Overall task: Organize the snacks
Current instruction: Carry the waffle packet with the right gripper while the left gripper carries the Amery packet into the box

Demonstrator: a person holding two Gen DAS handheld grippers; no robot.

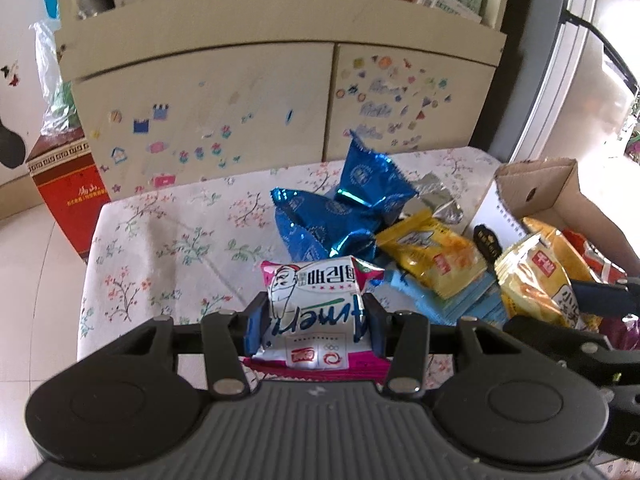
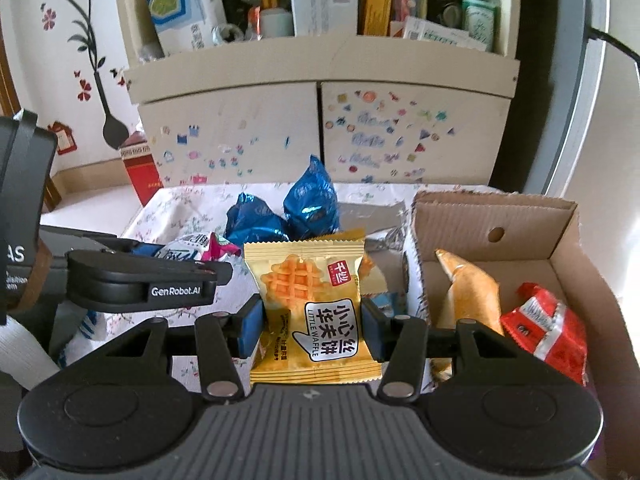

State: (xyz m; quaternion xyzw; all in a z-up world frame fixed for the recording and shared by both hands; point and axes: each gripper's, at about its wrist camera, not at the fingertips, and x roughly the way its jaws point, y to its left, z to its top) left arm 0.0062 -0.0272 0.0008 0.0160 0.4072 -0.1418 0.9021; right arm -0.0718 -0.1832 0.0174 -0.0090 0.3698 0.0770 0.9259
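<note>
Two grippers are up over the little table, and each has a snack pinched between its blue pads. The left gripper point(image 1: 316, 320) is clamped on a white-and-pink packet point(image 1: 316, 304) with a cartoon face on it, held just above the floral tablecloth point(image 1: 160, 248). The right gripper point(image 2: 312, 324) squeezes a yellow waffle packet point(image 2: 310, 308) by its two sides, the printed front facing the camera and the packet upright, lifted off the cloth. From the right wrist view the left gripper sits just to the left, its packet poking out past the black finger.

On the table beyond them lies the rest of the pile: two crinkled blue foil packets point(image 1: 340, 208) leaning on each other, a silver wrapper point(image 1: 436, 196) behind, another yellow packet point(image 1: 432, 256) resting on some pale blue sachets point(image 1: 460, 304).

At the right edge of the table stands an open cardboard box point(image 2: 560, 232). Inside it are an orange-tan pouch point(image 2: 468, 292) standing on end and a red packet point(image 2: 544, 324) lying beside it. Behind the table is a cream cabinet point(image 2: 240, 128) covered with small stickers.
</note>
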